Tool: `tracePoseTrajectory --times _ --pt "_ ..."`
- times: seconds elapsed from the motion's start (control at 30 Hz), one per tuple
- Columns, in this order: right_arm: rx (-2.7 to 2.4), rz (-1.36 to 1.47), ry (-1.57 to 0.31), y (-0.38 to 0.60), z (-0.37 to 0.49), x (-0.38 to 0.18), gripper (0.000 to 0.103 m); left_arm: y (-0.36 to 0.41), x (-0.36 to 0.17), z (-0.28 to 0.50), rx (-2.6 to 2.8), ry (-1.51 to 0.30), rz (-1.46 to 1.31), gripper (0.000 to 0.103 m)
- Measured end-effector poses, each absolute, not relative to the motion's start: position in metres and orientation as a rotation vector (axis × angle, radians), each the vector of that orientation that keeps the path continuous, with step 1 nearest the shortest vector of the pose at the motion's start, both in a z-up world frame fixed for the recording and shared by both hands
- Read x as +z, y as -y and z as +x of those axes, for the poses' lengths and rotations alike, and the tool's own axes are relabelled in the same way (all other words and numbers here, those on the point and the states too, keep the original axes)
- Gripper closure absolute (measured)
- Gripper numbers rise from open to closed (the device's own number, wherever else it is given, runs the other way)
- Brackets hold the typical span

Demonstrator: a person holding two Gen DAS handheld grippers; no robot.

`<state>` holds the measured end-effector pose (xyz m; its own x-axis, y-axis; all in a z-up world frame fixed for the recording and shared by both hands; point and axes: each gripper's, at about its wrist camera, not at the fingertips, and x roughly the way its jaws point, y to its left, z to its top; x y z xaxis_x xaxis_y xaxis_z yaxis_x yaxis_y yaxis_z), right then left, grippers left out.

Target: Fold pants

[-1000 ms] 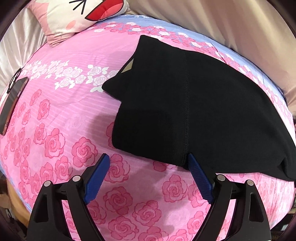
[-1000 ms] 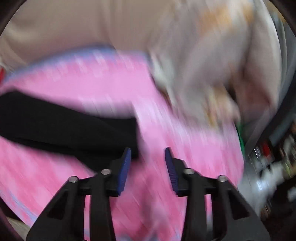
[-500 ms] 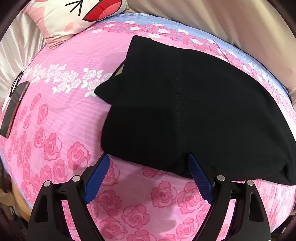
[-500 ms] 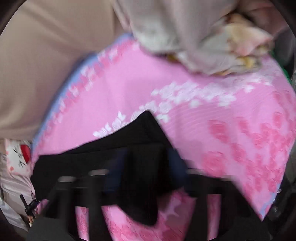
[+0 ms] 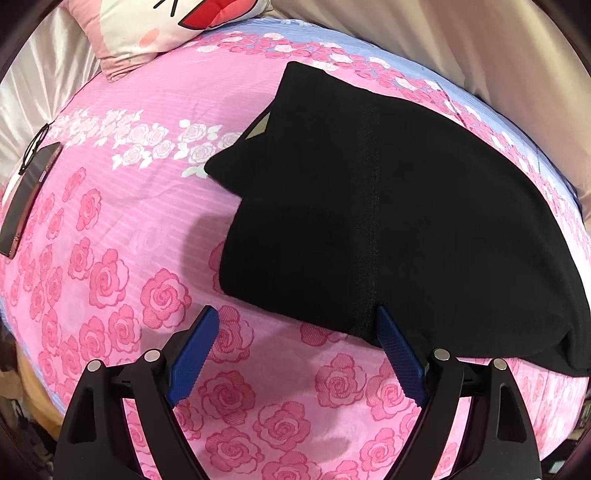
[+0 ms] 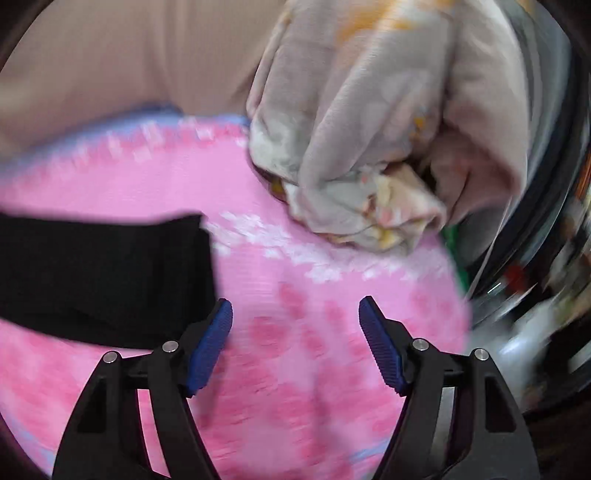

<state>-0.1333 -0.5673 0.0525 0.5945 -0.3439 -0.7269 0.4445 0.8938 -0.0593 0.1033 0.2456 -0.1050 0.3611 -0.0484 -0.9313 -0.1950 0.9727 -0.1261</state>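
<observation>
The black pants [image 5: 369, 206] lie folded lengthwise on the pink rose bedspread [image 5: 122, 229], waist end towards me and legs running off to the right. My left gripper [image 5: 297, 325] is open and empty, just above the near edge of the waist. In the blurred right wrist view the leg end of the pants [image 6: 99, 277] lies at the left. My right gripper [image 6: 295, 314] is open and empty over bare bedspread, its left pad [image 6: 210, 343] beside the hem.
A cartoon pillow [image 5: 166, 29] lies at the bed's far left corner. A dark phone-like slab [image 5: 26, 199] rests at the left edge. A crumpled pale blanket [image 6: 369, 129] is heaped at the bed's far right. Cluttered surroundings show past the right edge.
The left gripper drew back slightly from the waist and stayed open. The right gripper swung fast across the leg end, opened wider, and now sits to the right of the hem.
</observation>
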Motion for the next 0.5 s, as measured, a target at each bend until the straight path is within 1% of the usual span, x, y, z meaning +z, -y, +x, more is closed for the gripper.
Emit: tracePoseTrajectory --times 0.1,0.23,0.27,0.3,0.37,0.4,0.5 --pt "-0.368 0.288 -0.812 0.556 -0.126 0.045 0.034 -0.244 -0.101 0.103 0.103 -1.189 -0.235 0.019" --pt "-0.378 0.319 -0.881 0.549 -0.099 0.013 0.034 -0.247 -0.1 0.095 0.075 -1.187 -0.288 0.019" --pt "-0.385 0.308 -0.917 0.546 -0.087 0.001 0.035 -0.25 -0.1 0.092 0.072 -1.189 -0.297 0.019" --pt "-0.395 0.285 -0.934 0.543 -0.082 -0.005 0.048 -0.254 -0.1 0.088 0.074 -1.189 -0.302 0.019" --pt "-0.446 0.162 -0.932 0.525 -0.078 -0.002 0.067 -0.262 -0.099 0.082 0.083 -1.185 -0.308 0.019" --pt "-0.44 0.119 -0.915 0.517 -0.076 0.005 0.085 -0.267 -0.099 0.079 0.085 -1.184 -0.315 0.019" --pt "-0.542 0.083 -0.815 0.526 -0.091 0.025 0.085 -0.285 -0.097 0.066 0.104 -1.167 -0.359 0.019"
